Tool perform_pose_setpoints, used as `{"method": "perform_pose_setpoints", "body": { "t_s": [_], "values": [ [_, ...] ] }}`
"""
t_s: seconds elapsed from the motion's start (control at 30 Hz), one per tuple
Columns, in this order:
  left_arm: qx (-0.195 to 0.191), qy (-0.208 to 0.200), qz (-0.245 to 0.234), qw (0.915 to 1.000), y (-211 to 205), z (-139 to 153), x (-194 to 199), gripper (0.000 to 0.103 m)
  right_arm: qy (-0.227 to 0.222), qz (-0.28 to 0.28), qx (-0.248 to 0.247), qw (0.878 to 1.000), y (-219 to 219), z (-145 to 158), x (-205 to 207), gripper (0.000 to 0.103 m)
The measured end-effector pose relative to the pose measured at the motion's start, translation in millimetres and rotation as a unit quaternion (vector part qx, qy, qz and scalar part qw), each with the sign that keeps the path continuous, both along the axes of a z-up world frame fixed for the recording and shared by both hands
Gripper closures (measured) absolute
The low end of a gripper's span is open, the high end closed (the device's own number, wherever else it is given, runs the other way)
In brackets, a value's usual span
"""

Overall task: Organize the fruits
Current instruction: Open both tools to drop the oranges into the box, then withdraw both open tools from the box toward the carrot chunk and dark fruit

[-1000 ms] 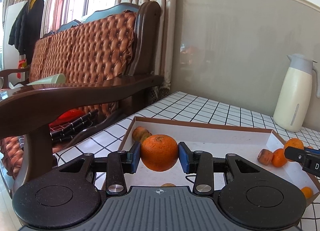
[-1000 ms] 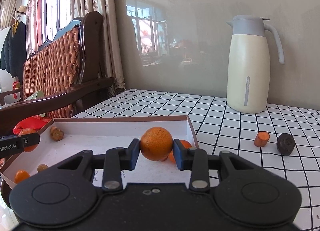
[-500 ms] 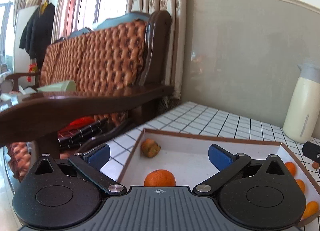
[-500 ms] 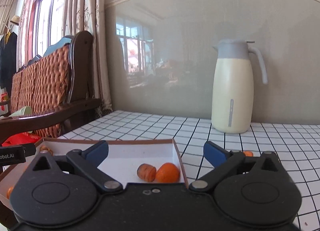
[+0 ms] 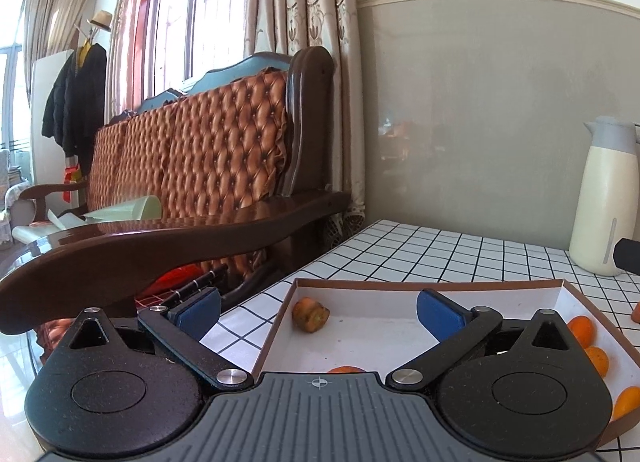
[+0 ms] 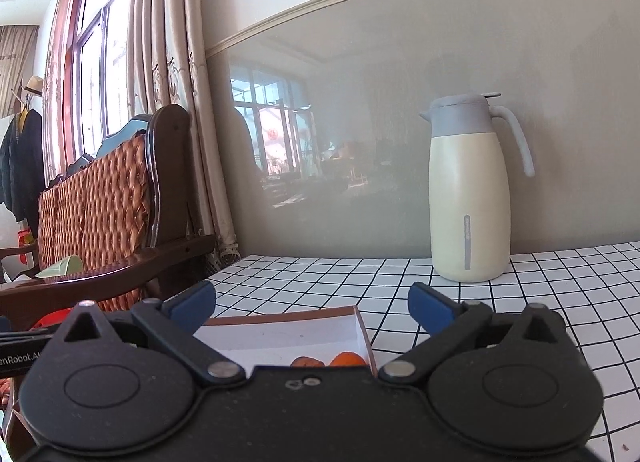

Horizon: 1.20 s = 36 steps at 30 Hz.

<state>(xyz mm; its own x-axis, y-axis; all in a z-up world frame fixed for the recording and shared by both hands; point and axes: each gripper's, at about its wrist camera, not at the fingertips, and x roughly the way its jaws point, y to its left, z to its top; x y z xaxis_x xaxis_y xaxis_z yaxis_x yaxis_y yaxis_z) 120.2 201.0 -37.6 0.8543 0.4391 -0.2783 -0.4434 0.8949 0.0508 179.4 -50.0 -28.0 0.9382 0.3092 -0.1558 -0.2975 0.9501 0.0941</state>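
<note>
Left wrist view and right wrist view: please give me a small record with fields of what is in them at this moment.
left gripper: open, nothing between the pads
right gripper: open, nothing between the pads
box: shallow, white inside, on the checked table
fruit in box: brownish piece near far left corner; small oranges along right wall
jug: upright on table, outside box

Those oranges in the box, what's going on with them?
A person is sorting fruit into a shallow white box on the checked table, using two hand-held grippers. Right now the left gripper and the right gripper both stand wide open and empty above the box. Several oranges lie inside.
</note>
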Motion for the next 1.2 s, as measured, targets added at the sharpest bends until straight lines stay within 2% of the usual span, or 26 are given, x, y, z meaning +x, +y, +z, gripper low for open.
{"method": "perform_pose_setpoints", "body": {
  "t_s": [0.6,1.2],
  "values": [
    [0.011,0.001,-0.026,0.9996,-25,3,-2,0.000,-0.011,0.009,-0.003,1.000,-14,4,-9,0.006],
    [0.011,0.002,-0.075,0.9971,-66,6,10,0.000,0.021,0.010,-0.011,1.000,-41,3,-10,0.006]
  ]
}}
